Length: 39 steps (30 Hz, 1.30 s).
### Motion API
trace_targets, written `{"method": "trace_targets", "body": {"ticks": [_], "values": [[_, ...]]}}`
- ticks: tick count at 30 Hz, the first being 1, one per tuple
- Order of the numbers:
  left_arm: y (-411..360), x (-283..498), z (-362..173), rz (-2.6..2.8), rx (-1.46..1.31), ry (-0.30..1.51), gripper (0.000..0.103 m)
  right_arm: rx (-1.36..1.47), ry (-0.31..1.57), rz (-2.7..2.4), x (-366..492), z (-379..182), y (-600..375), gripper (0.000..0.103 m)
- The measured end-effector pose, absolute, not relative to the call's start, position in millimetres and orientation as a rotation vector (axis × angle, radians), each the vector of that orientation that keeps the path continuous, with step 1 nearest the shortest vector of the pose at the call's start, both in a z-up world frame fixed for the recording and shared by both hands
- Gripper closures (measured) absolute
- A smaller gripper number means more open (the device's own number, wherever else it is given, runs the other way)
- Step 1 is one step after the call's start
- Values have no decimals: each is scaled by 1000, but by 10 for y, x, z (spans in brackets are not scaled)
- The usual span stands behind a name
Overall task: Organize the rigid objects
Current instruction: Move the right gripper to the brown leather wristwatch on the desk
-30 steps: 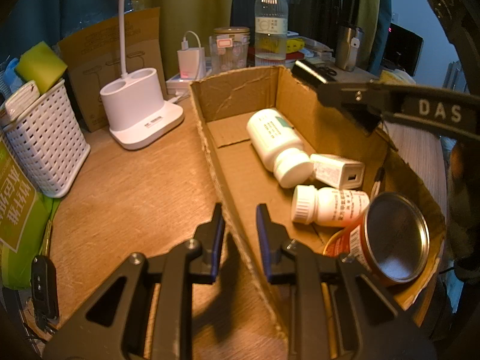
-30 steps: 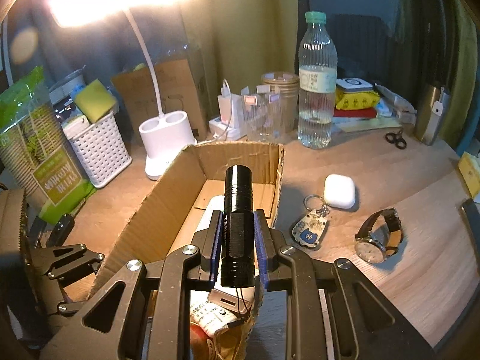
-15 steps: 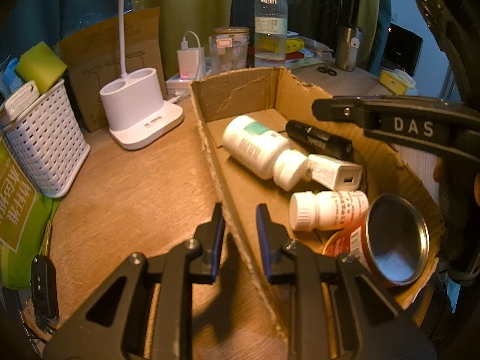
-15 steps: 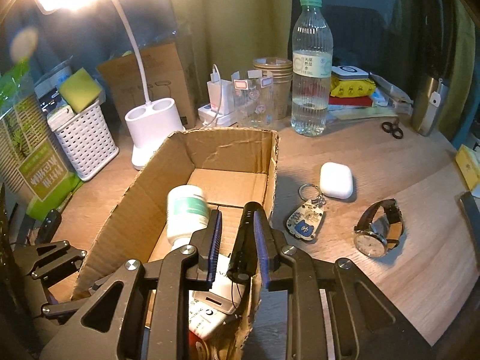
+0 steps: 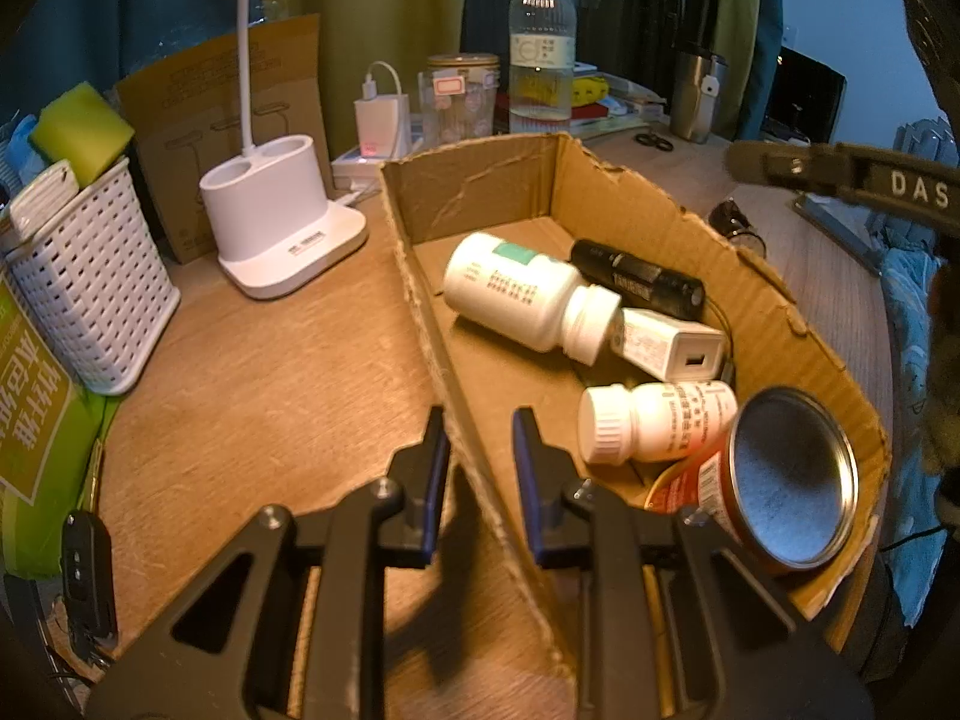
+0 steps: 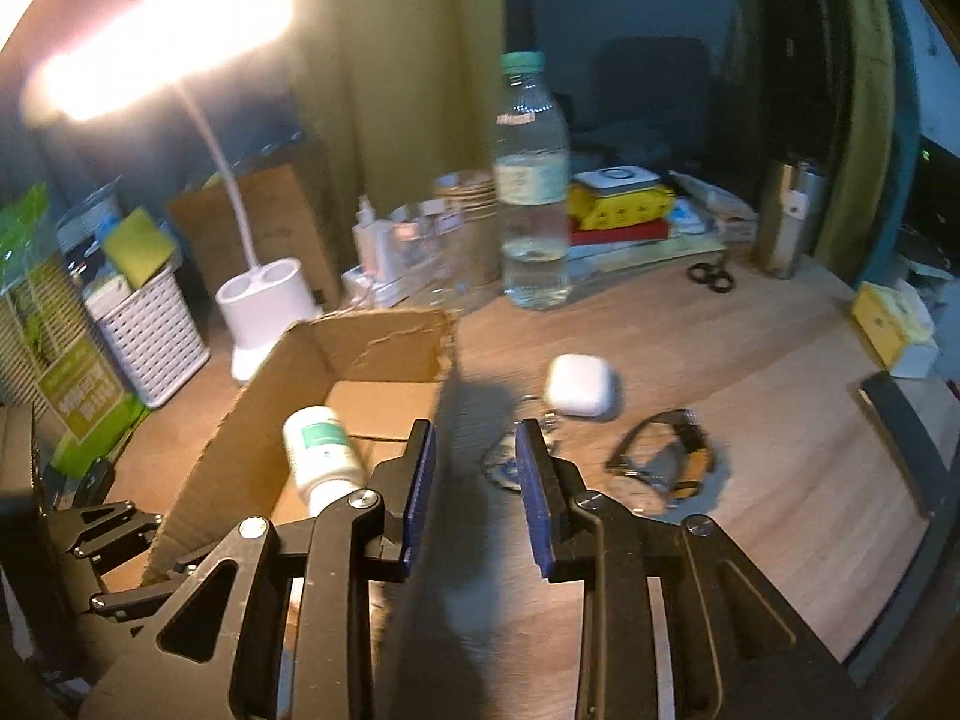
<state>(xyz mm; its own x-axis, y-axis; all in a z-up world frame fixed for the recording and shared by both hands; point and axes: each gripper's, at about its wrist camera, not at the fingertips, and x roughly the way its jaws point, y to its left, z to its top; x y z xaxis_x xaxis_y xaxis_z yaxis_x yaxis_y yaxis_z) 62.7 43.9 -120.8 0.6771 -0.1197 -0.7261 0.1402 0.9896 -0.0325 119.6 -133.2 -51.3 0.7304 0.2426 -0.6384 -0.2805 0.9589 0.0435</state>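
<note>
Left wrist view: the left gripper (image 5: 478, 450) has its jaws nearly closed, straddling the near wall of the box (image 5: 480, 198); whether the pads actually pinch the cardboard cannot be told. Inside the box lie a large white bottle (image 5: 528, 294), a black torch (image 5: 636, 279) against the far wall just behind it, a white charger (image 5: 672, 345), a small white bottle (image 5: 654, 420) and a tipped can (image 5: 780, 474). The torch touches the large bottle and the charger. The right gripper's finger (image 5: 840, 177), marked DAS, hangs over the table to the right of the box, apart from everything in it. Left of the box stand a lamp base (image 5: 276, 216) and a white basket (image 5: 90, 276); a key fob (image 5: 87, 570) lies near the table edge.

Right wrist view: the right gripper (image 6: 474, 468) has its jaws opening, with nothing between them. It sits above the box's right wall (image 6: 444, 372), which stands directly below the gap. The large bottle (image 6: 321, 450) shows inside. On the table (image 6: 750, 360) to the right lie an earbud case (image 6: 579, 384), a key ring (image 6: 507, 468) and a watch (image 6: 666, 462); a water bottle (image 6: 531, 192) stands behind.

A second ago the right gripper held the torch over the box; half a second ago it was lowering it in. Now the torch rests in the box, and the gripper is pulled back to the right. The large bottle has shifted leftward. The left gripper is unchanged.
</note>
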Motion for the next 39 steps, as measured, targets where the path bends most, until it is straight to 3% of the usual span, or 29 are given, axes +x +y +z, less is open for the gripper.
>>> {"method": "trace_targets", "body": {"ticks": [6, 11, 15, 23, 25, 27, 39], "values": [[440, 627, -1208, -146, 26, 814, 81, -25, 687, 229, 1215, -503, -1592, 72], [440, 628, -1208, -146, 26, 814, 81, -14, 689, 182, 1248, -539, -1756, 62], [439, 625, -1207, -146, 26, 814, 81, -12, 694, 150, 1288, -588, -1841, 50], [440, 627, -1207, -146, 26, 814, 81, 9, 726, 89, 1440, -772, -1996, 36], [438, 624, -1206, -146, 26, 814, 81, 24, 736, 82, 1481, -824, -2027, 23], [441, 628, -1207, -146, 26, 814, 81, 30, 747, 80, 1514, -881, -2045, 19], [441, 629, -1207, -146, 26, 815, 81, 54, 804, 47, 1753, -1158, -2133, 18]]}}
